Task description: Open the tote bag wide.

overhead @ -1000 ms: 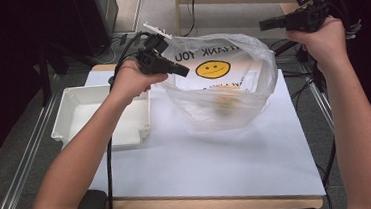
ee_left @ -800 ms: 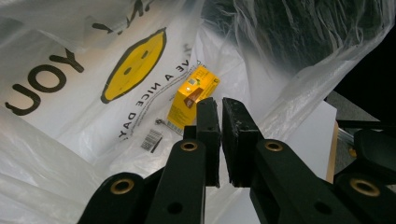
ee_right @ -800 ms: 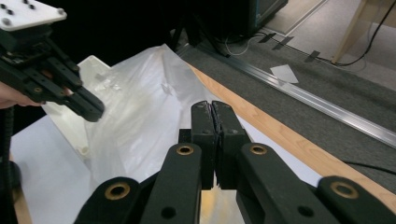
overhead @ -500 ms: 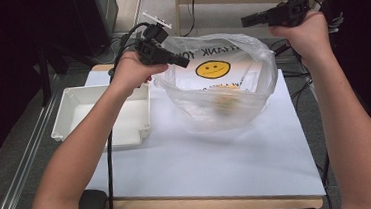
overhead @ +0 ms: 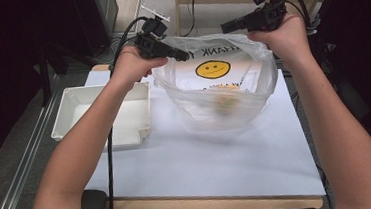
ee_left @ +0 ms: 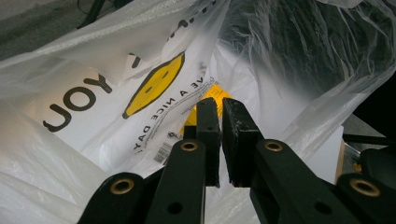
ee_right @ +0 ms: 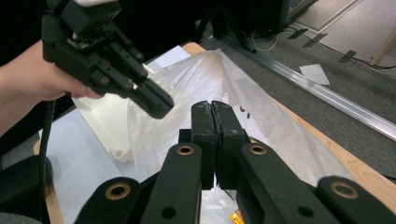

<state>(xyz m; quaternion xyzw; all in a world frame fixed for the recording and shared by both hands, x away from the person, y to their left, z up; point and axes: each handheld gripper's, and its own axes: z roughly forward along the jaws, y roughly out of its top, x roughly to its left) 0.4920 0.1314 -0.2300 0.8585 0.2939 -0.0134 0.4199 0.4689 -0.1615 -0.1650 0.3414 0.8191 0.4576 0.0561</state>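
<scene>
A clear plastic bag (overhead: 245, 87) printed with a yellow smiley face (overhead: 213, 69) stands open on the white table (overhead: 203, 168). Something yellow (overhead: 225, 99) lies blurred at its bottom. My left gripper (overhead: 182, 56) is shut on the bag's left rim, and the smiley print (ee_left: 154, 84) fills the space beyond its jaws (ee_left: 220, 112). My right gripper (overhead: 225, 28) is raised over the far right rim with its jaws pressed together (ee_right: 215, 114) and bag film (ee_right: 261, 116) running out from under them. The left gripper (ee_right: 154, 100) also appears in the right gripper view, pinching the bag's edge.
A shallow white tray (overhead: 73, 101) sits on the table left of the bag, under the left forearm. The table's wooden front edge (overhead: 221, 202) is near the person. Grey floor and dark equipment surround the table.
The right hand has carried its gripper leftward and farther along the bag's far rim, drawing the bag's mouth with it. The left hand has barely moved.
</scene>
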